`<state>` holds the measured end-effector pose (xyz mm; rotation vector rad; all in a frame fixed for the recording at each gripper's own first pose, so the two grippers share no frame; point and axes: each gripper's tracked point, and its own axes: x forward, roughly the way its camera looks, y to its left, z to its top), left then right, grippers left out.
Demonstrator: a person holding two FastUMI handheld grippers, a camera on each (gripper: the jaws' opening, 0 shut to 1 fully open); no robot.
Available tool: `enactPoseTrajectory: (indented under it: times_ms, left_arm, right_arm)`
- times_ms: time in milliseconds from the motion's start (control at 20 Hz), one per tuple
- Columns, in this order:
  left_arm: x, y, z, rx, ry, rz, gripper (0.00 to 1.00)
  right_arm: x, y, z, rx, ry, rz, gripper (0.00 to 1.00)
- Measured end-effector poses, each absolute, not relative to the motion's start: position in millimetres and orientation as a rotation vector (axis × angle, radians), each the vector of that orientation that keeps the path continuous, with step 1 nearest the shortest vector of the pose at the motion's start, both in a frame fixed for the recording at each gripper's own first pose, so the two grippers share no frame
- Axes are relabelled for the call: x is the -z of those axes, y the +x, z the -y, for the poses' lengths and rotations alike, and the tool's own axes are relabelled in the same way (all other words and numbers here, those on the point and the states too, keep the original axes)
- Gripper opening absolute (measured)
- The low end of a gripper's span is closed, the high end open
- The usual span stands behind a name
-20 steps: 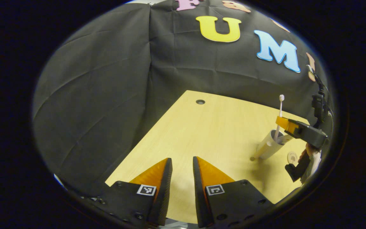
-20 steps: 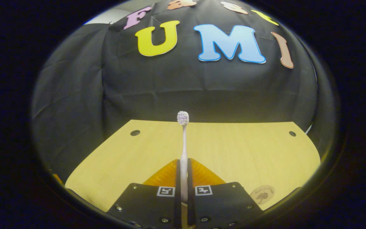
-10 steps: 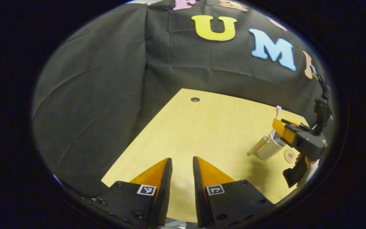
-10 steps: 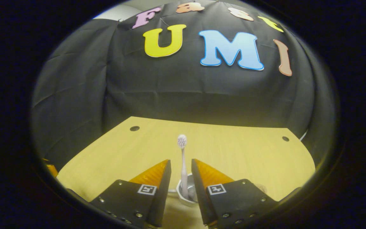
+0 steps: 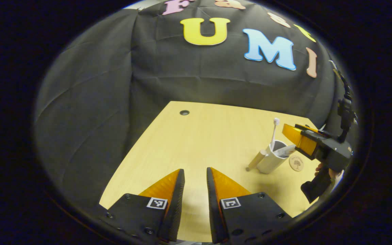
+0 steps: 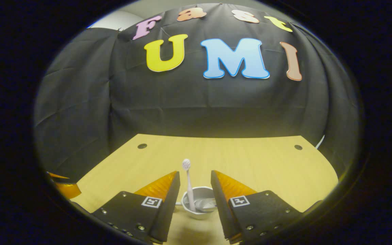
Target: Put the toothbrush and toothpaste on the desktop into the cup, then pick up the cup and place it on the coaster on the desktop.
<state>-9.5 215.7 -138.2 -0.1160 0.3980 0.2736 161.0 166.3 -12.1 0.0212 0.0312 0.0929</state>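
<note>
Beside cup [image 5: 270, 160], coaster [image 5: 296, 163], toothbrush [image 6: 188, 185] between parted right claw [image 6: 195, 190]

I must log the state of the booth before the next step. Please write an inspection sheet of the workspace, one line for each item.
Surface: wooden desktop, with round holes near the far corners.
Job's things: cup upright on the desktop; toothbrush standing in it, head up; toothpaste resting in it; coaster bare beside the cup, on the right in the left gripper view.
Clutter: a cylindrical object leaning against the cup.
Grippers: left claw open, holding nothing; right claw open above the cup.
Cables: nothing seen clearly.
Surroundings: black cloth wall.
</note>
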Motion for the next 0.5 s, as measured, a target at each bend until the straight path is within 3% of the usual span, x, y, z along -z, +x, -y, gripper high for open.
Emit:
enactPoseTrajectory:
  times_ms: [200, 250, 400, 500]
  left_arm:
    - [132, 20, -182, -0.158, -0.058, -0.387, 0.39]
    - [130, 28, -172, -0.117, -0.043, -0.390, 0.43]
    - [133, 58, -138, 0.039, 0.021, -0.425, 0.39]
    - [136, 73, -123, 0.140, 0.083, -0.458, 0.41]
  right_arm:
    - [1, 152, -124, -0.019, 0.048, -0.009, 0.58]
    - [0, 149, -113, 0.000, 0.052, -0.010, 0.58]
    - [7, 135, -77, 0.065, 0.064, -0.025, 0.58]
    - [14, 123, -51, 0.115, 0.081, -0.038, 0.58]
